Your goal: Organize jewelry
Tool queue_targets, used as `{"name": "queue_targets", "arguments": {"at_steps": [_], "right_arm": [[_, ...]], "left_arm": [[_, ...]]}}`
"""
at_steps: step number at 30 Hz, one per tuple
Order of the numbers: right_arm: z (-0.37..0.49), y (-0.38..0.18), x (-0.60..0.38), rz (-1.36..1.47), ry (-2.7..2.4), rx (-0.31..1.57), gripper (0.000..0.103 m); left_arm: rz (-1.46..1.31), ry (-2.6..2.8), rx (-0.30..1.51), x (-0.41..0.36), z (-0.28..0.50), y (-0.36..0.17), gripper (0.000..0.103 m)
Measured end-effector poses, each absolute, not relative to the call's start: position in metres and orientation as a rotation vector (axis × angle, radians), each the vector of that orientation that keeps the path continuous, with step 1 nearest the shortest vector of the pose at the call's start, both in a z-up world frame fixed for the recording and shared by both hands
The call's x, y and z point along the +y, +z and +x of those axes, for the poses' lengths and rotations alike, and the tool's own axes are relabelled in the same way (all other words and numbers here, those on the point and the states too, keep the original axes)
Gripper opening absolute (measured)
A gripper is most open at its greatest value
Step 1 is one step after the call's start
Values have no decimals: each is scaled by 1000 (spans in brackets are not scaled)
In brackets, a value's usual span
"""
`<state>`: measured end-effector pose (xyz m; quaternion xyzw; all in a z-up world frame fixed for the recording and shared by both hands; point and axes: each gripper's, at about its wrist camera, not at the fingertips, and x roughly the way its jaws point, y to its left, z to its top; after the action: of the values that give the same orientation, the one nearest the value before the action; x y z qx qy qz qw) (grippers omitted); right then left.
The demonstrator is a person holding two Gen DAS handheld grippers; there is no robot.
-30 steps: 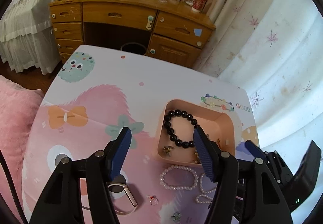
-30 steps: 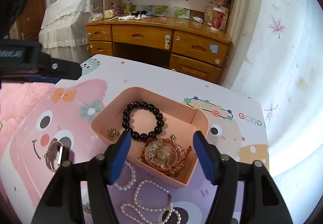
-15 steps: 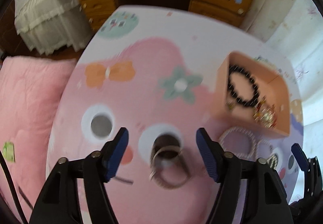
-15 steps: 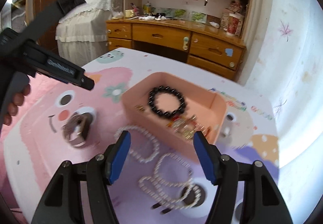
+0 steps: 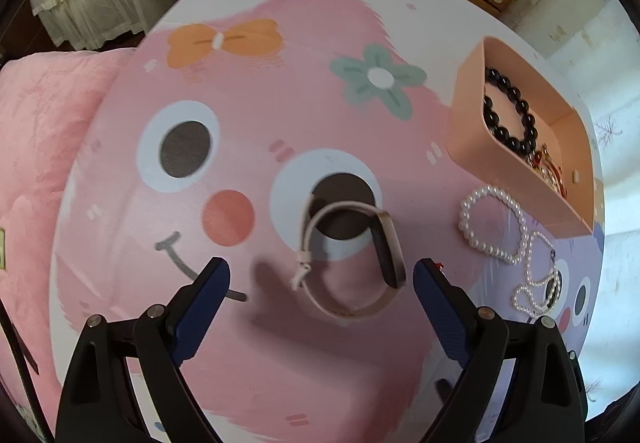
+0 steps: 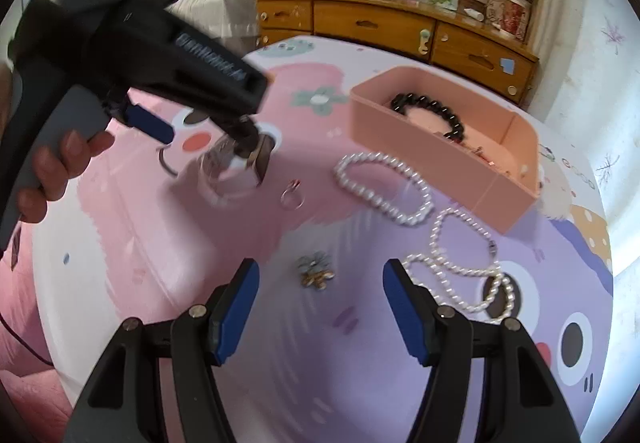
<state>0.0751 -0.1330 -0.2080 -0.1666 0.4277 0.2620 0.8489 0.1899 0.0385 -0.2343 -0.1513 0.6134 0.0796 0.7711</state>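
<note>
A pale pink band watch [image 5: 352, 263] lies on the cartoon tablecloth just ahead of my open, empty left gripper [image 5: 320, 279]. The pink tray [image 5: 464, 131] at the right holds a black bead bracelet [image 5: 508, 115] and red-gold trinkets [image 5: 548, 167]. A pearl bracelet [image 5: 492, 223] and a pearl necklace [image 5: 536, 279] lie beside it. In the right wrist view my open, empty right gripper [image 6: 320, 295] hovers over a small flower brooch [image 6: 316, 271]. A ring [image 6: 292, 197], the pearl bracelet [image 6: 384, 187], the necklace [image 6: 464, 267] and the tray [image 6: 424, 159] lie beyond. The left gripper [image 6: 224, 147] is over the watch [image 6: 228, 171].
The table's left edge drops to a pink quilt [image 5: 40, 131]. A wooden desk with drawers [image 6: 384, 23] stands beyond the far edge. A white curtain [image 6: 592, 91] hangs at the right.
My left gripper has swung left from the tray and come down over the watch. My right gripper has pulled back from the tray and now hangs over the brooch.
</note>
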Motion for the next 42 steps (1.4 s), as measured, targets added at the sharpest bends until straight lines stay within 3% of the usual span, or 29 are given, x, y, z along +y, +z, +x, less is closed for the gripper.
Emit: {"name": "queue_targets", "arguments": {"at_steps": [2,6,13,18,20,26,42], "right_arm": [[75,-211,-130,-356,562,907,61],[77,-218,-126,-369,557,940,39],[77,-219,-123,-368,558,921,29],[81,-219,-121,-367,562,919,20],[82,-218,-121,-361,566,924,20],[89,-213,-120,-331,567,927,18],[128,-157,-128,-360,484,767,19]], "left_arm": [[-311,167,1342,35,191,-240,92],[-298,148,1346,31,192,-247,92],[-271,133,1327,30,197,-255,90],[-212,138,1301,24,198,-252,66],[-206,129,1294,23,199,-250,52],[-229,107,1284,24,196,-247,38],[-177,44,1215,13,214,-183,37]]}}
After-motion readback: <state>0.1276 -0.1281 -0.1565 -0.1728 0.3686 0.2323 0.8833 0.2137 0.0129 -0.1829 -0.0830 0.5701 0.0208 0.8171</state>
